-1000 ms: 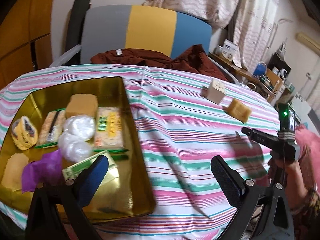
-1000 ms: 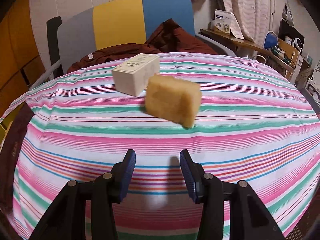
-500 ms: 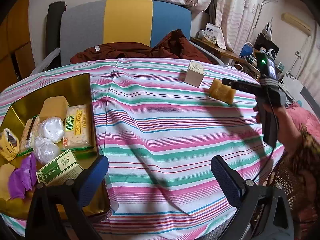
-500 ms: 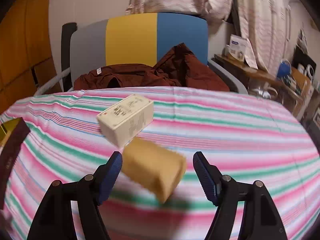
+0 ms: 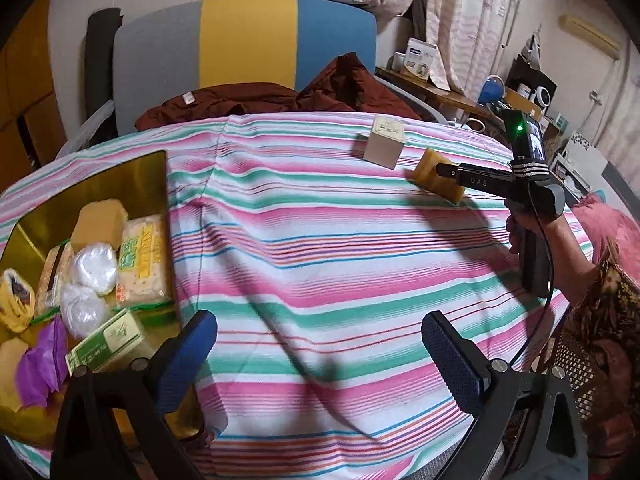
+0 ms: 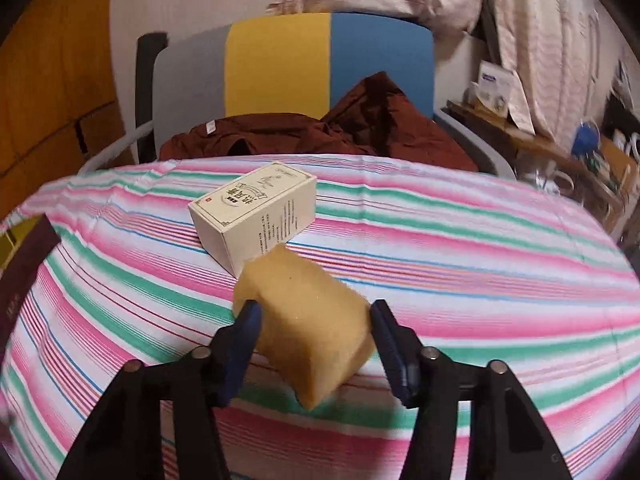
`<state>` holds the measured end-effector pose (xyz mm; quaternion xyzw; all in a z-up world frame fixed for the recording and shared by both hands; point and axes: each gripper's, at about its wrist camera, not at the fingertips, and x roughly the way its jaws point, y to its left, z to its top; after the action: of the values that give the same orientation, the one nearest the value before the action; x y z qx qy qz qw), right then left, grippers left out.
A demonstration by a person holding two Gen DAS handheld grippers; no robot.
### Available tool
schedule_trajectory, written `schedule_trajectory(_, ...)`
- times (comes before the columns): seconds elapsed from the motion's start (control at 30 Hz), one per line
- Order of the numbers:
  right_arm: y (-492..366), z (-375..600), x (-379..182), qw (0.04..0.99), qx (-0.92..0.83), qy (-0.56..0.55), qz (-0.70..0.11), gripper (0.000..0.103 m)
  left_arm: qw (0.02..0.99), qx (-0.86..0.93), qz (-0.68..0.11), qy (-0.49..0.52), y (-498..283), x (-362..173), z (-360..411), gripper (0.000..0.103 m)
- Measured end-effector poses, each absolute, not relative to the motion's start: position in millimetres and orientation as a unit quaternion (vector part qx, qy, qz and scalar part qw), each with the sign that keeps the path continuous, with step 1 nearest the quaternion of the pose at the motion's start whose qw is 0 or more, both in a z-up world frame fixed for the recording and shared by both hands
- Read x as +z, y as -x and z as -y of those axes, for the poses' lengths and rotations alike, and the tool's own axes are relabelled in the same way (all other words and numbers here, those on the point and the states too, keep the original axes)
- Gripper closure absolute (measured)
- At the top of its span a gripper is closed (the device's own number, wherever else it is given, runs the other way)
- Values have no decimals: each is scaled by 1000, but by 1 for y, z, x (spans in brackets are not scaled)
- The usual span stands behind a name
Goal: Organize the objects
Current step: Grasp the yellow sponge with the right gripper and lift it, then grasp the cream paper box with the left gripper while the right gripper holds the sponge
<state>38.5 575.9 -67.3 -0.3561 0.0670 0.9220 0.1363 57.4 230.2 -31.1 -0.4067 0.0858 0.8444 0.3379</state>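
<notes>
A yellow sponge block [image 6: 308, 320] lies on the striped tablecloth, between the fingers of my right gripper [image 6: 314, 332]; the jaws sit around it, touching or nearly touching its sides. The left wrist view shows the same sponge [image 5: 436, 178] with the right gripper [image 5: 452, 174] over it. A cream carton box [image 6: 256, 212] stands just behind the sponge. My left gripper [image 5: 320, 344] is open and empty above the cloth, beside the gold tin tray [image 5: 152, 168] at left, which holds a sponge, cracker packs, white wrapped rounds and a green box.
A chair [image 5: 248, 40] with a dark red garment [image 5: 280, 96] stands behind the table. A cluttered shelf [image 5: 460, 96] is at back right. The tray's dark outer wall [image 6: 20, 276] shows at the left edge of the right wrist view.
My right gripper has moved forward around the sponge and its jaws have narrowed onto it. My left gripper has swung right, away from the tray.
</notes>
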Motion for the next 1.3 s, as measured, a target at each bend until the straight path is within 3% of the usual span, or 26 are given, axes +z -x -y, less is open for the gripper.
schedule_trajectory(0.27, -47, -588, -68, 133, 912, 367, -125, 47, 344, 839, -86, 413, -56, -30, -242, 0)
schedule_trajectory(0.4, -39, -594, -74, 134, 908, 383, -102, 37, 344, 835, -85, 421, -55, -33, -244, 0)
schedule_trajectory(0.53, -27, -592, -74, 101, 913, 382, -97, 37, 343, 836, -89, 419, -56, -32, -247, 0)
schedule_trajectory(0.6, -21, -587, -77, 82, 913, 388, -100, 38, 343, 835, -91, 420, -56, -32, -248, 0)
schedule_trajectory(0.67, -19, -581, -80, 77, 912, 391, -102, 51, 344, 835, -92, 419, -56, -31, -250, 0)
schedule_trajectory(0.73, -22, -575, -78, 84, 913, 387, -94, 53, 344, 835, -95, 419, -55, -31, -252, 0)
schedule_trajectory(1.1, -58, -587, -77, 241, 892, 355, -139, 54, 341, 834, -129, 415, -26, -31, -300, 0)
schedule_trajectory(1.3, -63, -589, -79, 275, 887, 345, -134, 54, 346, 829, -154, 411, 7, -35, -359, 0)
